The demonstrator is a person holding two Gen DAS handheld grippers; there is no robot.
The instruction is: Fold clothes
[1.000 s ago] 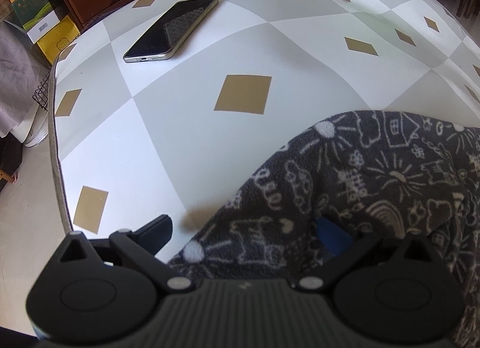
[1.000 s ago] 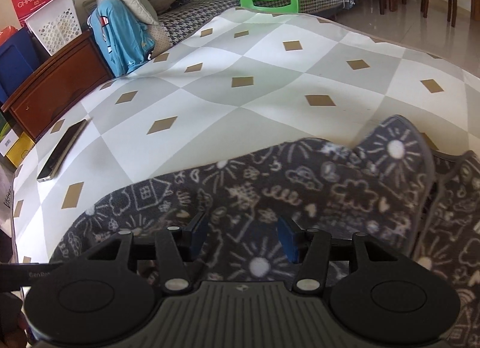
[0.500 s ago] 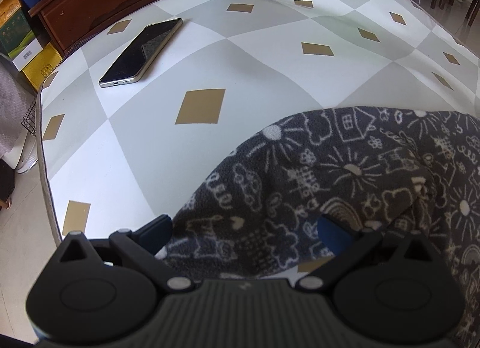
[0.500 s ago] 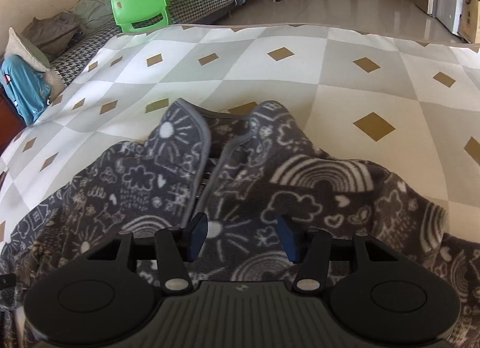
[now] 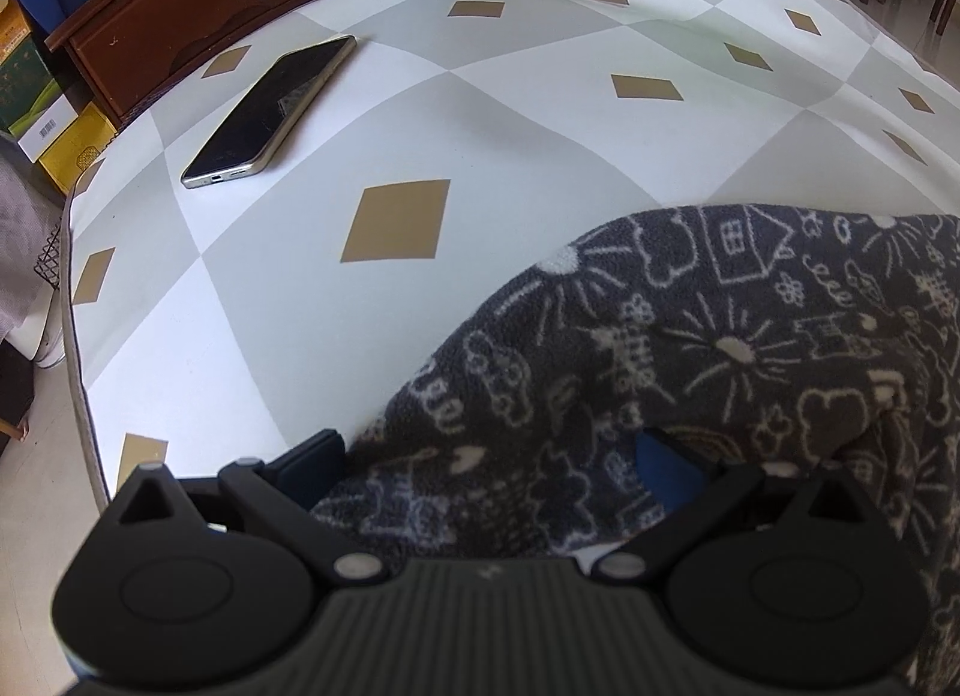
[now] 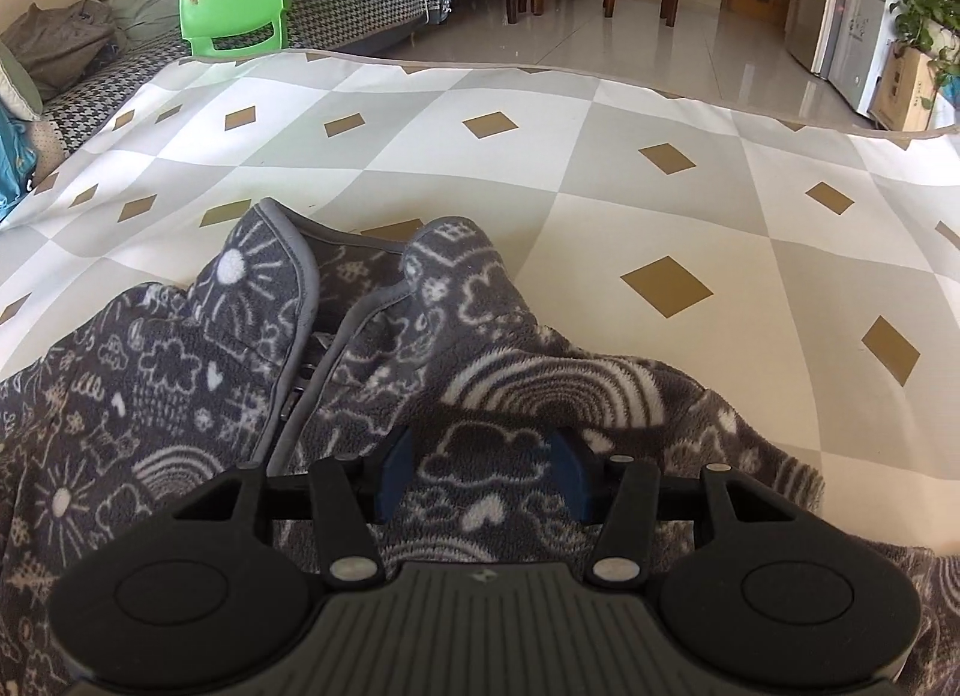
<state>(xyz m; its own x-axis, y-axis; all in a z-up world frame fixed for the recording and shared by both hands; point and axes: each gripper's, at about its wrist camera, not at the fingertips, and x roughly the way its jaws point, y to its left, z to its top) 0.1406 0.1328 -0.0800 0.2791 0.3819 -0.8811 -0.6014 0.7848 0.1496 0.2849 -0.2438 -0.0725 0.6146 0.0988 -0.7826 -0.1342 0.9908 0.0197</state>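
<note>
Right gripper [image 6: 483, 465] swung rightward, straddling fleece garment [image 6: 516, 390]

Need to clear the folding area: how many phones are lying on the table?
1. The phone lies near the table's far-left corner, apart from the fleece garment. Others may hide beneath it.

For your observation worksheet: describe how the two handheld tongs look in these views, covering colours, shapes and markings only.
Both look alike. The left tongs and right tongs have a matte black body with a ribbed grey centre, two round black discs at the sides, angular black linkage arms with silver rivets, and dark blue pads. No cables, sleeves or hands show.
</note>
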